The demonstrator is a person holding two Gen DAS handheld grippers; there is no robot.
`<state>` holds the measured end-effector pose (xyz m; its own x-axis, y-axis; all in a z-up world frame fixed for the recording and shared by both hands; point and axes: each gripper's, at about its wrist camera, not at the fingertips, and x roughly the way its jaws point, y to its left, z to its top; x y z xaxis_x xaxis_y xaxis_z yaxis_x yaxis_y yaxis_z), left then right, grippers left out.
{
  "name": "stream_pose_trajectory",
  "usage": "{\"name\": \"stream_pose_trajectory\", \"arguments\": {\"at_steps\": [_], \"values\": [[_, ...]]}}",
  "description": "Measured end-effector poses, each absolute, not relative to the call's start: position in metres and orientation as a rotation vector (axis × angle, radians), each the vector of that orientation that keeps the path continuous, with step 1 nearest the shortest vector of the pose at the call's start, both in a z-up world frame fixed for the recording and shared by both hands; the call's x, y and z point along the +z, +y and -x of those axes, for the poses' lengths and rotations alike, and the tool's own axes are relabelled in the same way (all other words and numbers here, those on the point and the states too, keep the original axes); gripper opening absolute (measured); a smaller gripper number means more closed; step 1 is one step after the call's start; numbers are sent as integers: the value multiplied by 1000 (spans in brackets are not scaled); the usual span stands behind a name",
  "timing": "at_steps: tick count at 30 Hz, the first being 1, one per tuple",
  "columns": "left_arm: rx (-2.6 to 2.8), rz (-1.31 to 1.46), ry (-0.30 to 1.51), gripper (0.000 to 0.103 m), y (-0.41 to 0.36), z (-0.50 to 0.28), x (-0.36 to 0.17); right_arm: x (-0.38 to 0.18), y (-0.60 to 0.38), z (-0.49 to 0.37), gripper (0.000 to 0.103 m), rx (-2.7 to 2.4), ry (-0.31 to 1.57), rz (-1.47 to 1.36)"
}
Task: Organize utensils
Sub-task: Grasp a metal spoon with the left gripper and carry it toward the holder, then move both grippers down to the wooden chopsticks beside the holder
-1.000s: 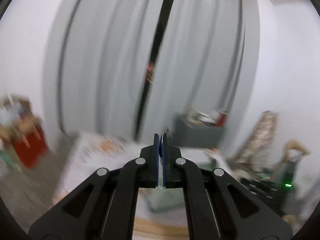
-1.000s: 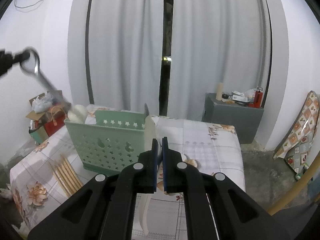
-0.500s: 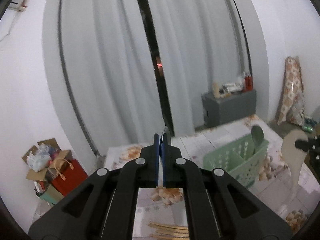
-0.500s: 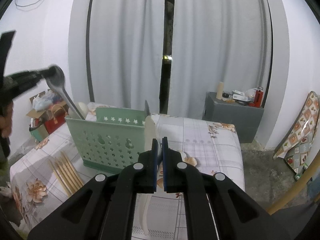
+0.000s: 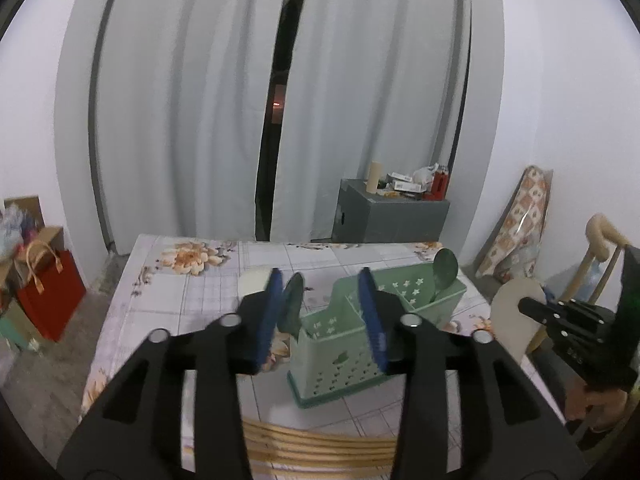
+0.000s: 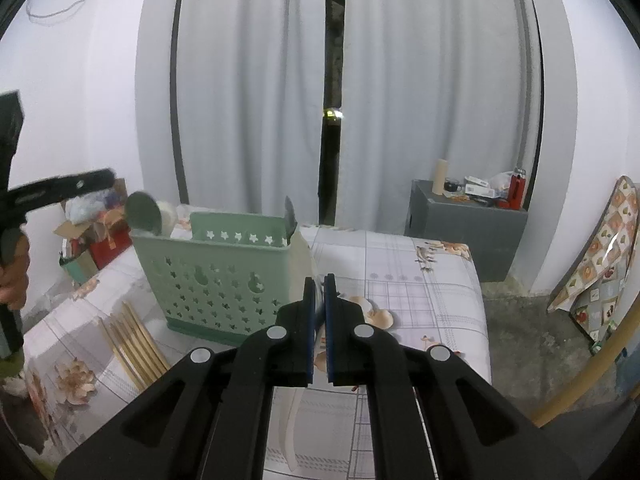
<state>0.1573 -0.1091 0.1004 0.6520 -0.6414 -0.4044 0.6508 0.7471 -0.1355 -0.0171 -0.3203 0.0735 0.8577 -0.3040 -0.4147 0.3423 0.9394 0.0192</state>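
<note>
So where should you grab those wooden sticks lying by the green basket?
Pinch the wooden sticks near their middle, coming straight down from above. They lie flat, side by side, on the tablecloth, so jaws set across the bundle should squeeze them together.

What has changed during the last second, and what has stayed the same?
The left tongs came down toward the green basket and are opening, letting go of the metal spoon, which now stands at the basket's end. The right tongs stayed in place, shut on the cream spatula; the basket did not move.
</note>
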Motion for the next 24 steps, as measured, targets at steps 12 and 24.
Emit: {"name": "stream_pose_trajectory", "arguments": {"at_steps": [12, 24], "values": [[-637, -5, 624, 56, -57, -130, 46, 137, -333, 26, 4, -221, 205, -184], [-558, 61, 642, 65, -18, -108, 39, 195, -355, -22, 4, -82, -18, -236]]}}
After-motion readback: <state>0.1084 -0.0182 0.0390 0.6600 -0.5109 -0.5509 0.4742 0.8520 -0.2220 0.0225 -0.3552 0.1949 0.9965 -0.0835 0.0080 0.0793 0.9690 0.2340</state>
